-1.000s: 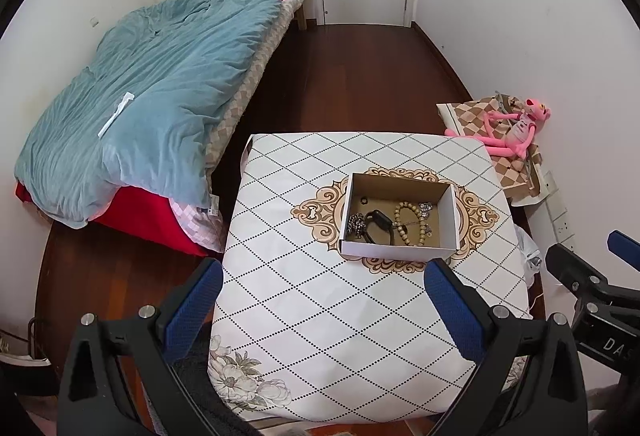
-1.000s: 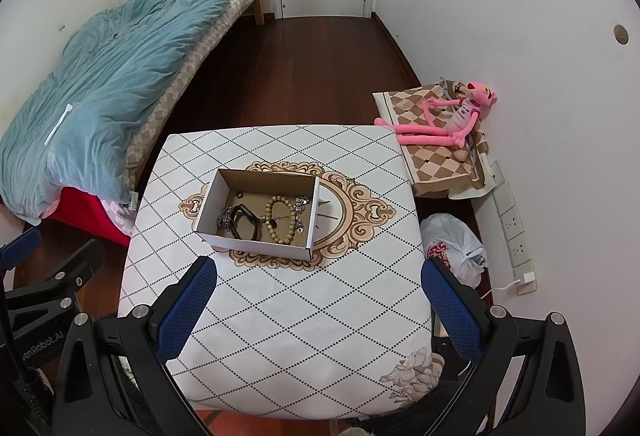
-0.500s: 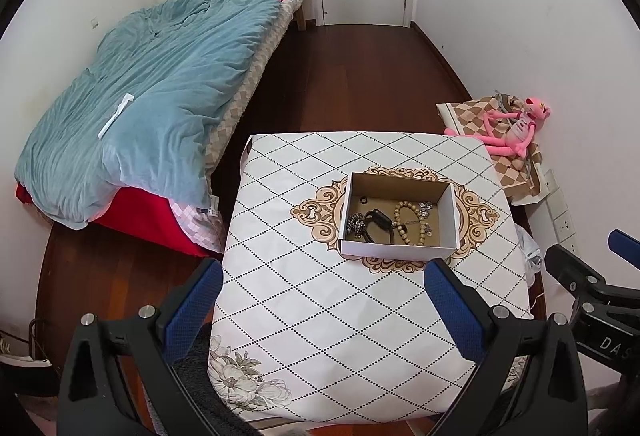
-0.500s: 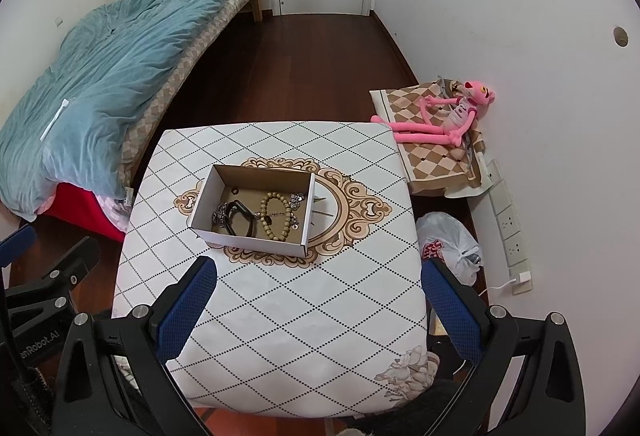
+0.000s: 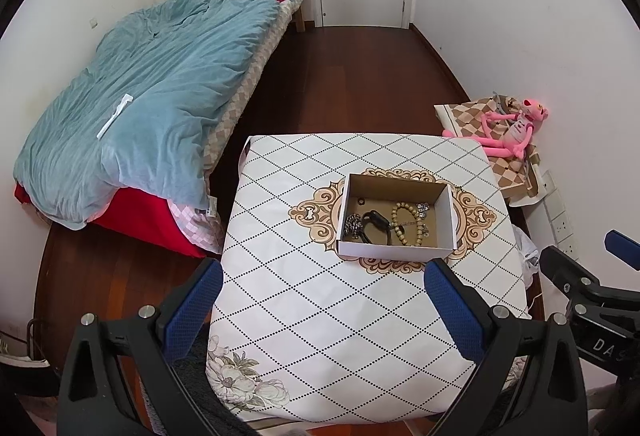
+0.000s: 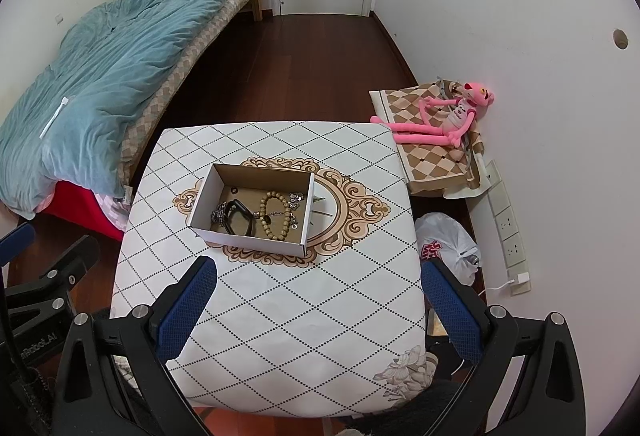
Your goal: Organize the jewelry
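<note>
**Both grippers hang back from the jewelry box**

Since a second ago the right wrist view has swung slightly, so the box sits a little more central and farther in that view; the left view is nearly unchanged. Nothing on the table (image 5: 360,316) has shifted.

All the jewelry lies inside the open cardboard box (image 5: 396,250) on the table's far half: a bead bracelet (image 6: 276,214), a black band (image 6: 238,222), a dark chain (image 5: 352,226) at the left end, small silver pieces (image 5: 422,207) at the right end and a tiny ring (image 5: 361,201) toward the far wall (whether it was gathered there or waits to be sorted out, one moment cannot say).

Left gripper (image 5: 320,312) and right gripper (image 6: 316,310) are both spread wide and empty, hovering over the near edge. The box lies ahead of both, its long axis running left to right. It sits right of the left gripper's centre line and left of the right gripper's, so neither looks clearly nearer.
</note>
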